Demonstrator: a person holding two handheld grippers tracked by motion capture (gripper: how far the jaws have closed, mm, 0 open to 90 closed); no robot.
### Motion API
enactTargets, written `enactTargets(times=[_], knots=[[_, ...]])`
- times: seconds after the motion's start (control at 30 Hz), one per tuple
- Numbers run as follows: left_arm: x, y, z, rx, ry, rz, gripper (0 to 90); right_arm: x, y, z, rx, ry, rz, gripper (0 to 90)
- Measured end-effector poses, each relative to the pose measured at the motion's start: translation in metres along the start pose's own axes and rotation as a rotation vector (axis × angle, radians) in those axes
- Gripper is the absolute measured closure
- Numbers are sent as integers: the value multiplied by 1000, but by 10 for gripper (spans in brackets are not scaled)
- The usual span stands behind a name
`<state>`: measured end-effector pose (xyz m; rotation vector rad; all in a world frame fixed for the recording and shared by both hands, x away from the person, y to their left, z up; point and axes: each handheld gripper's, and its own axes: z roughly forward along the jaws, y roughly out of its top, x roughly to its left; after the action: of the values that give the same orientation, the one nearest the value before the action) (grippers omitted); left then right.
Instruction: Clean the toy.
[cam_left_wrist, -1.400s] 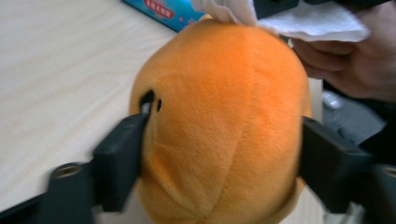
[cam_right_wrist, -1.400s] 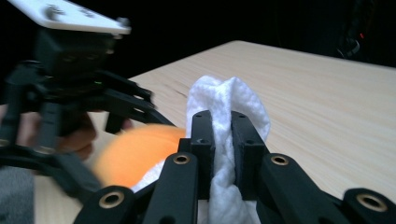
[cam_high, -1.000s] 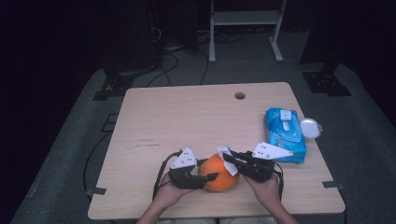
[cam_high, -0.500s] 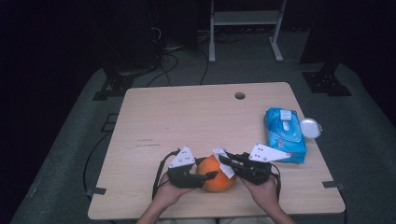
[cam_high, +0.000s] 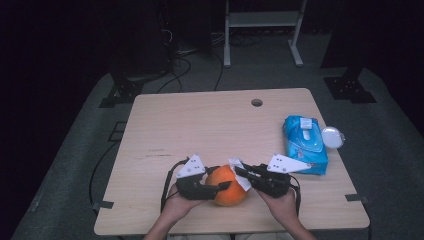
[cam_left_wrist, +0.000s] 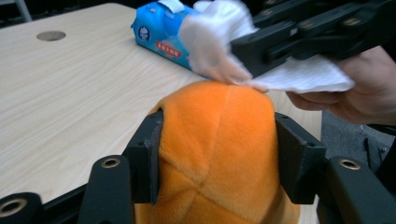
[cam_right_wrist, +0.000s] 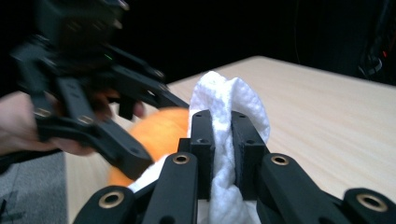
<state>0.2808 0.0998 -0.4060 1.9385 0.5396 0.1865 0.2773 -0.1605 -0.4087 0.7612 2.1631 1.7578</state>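
Your left gripper (cam_left_wrist: 217, 154) clamps the orange plush ball (cam_left_wrist: 217, 140), its jaws having just been opening slightly. Your right gripper (cam_right_wrist: 218, 126) pinches a white wipe (cam_right_wrist: 229, 100), touching the ball's top.

— Where was my overhead camera set?

— High above my side of the table (cam_high: 165, 130), facing forward and down, far enough back to take in the whole top and the dark floor beyond. My forearms came in at six o'clock.

— And the left gripper view?

— It rode low on the left gripper (cam_left_wrist: 217, 154), looking along the jaws at very close range, with the orange plush ball (cam_left_wrist: 217, 140) right before the lens and the blue wipes pack (cam_left_wrist: 161, 32) toward twelve o'clock.

— The right gripper view?

— It sat just as close behind the right gripper (cam_right_wrist: 219, 135), facing the ball at nine o'clock. All three shared that ball and the white wipe (cam_right_wrist: 229, 100).
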Motion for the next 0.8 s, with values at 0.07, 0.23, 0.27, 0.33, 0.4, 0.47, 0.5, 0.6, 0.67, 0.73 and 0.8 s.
enactTargets(times=[0.07,0.23,0.27,0.33,0.4,0.47,0.5,0.6,0.67,0.73,0.8], knots=[[2,-2,3,3,-12,-12,364,-6,-10,4,22,-3,25,803],[13,-6,4,-10,-59,-68,148,-10,-14,4,45,-27,14,803],[15,-8,4,-6,-66,-77,104,-10,-15,4,47,-37,9,803],[16,-10,5,-4,-79,-85,86,-12,-16,3,44,-43,15,803],[19,-16,10,21,-93,-88,80,-19,-18,2,46,-63,40,803],[18,-16,10,18,-90,-81,139,-20,-18,1,47,-66,44,803],[17,-15,8,19,-78,-61,197,-19,-17,0,44,-70,40,803],[12,-10,3,15,-53,-28,350,-14,-10,-3,9,-57,46,803],[8,-7,3,24,-33,-8,379,-8,-3,-5,-21,-36,37,803],[5,-5,6,36,-26,5,395,-1,3,-5,-43,2,15,803],[3,-5,4,26,-26,7,417,5,4,-3,-29,-7,-30,803]])
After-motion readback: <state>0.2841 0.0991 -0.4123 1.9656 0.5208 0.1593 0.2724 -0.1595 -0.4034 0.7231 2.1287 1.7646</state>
